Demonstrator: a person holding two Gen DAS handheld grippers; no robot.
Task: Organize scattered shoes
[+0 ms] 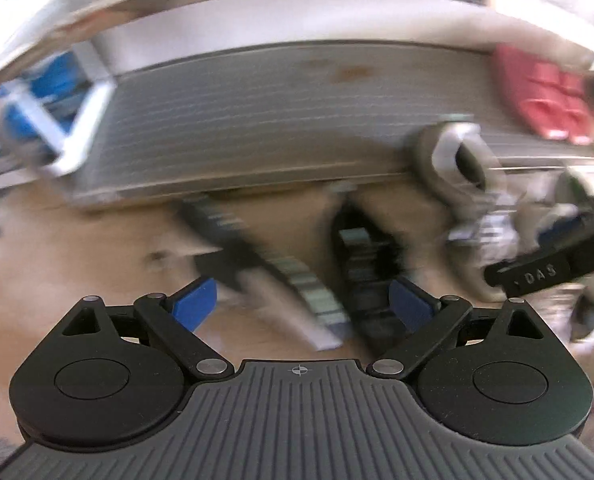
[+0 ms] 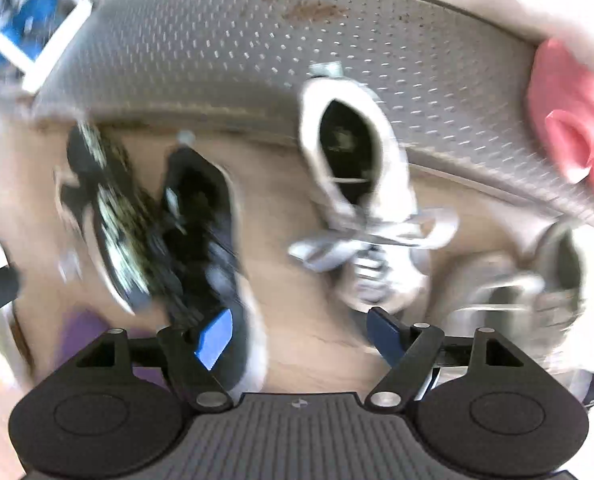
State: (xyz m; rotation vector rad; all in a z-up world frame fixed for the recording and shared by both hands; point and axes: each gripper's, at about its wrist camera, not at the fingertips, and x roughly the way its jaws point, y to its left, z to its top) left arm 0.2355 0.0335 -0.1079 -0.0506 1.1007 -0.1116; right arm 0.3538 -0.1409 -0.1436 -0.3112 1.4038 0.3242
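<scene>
The right gripper [image 2: 299, 332], jaws apart and empty, hovers at lower centre above a blurred black sneaker [image 2: 201, 232]; the left gripper [image 1: 303, 300] likewise gapes over the wooden floor [image 1: 97, 248].

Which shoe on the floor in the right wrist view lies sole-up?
The black shoe with the pale-patterned tread, far left. Its sole faces the camera, while the black sneaker beside it and the white lace-up sneaker show open collars.
</scene>
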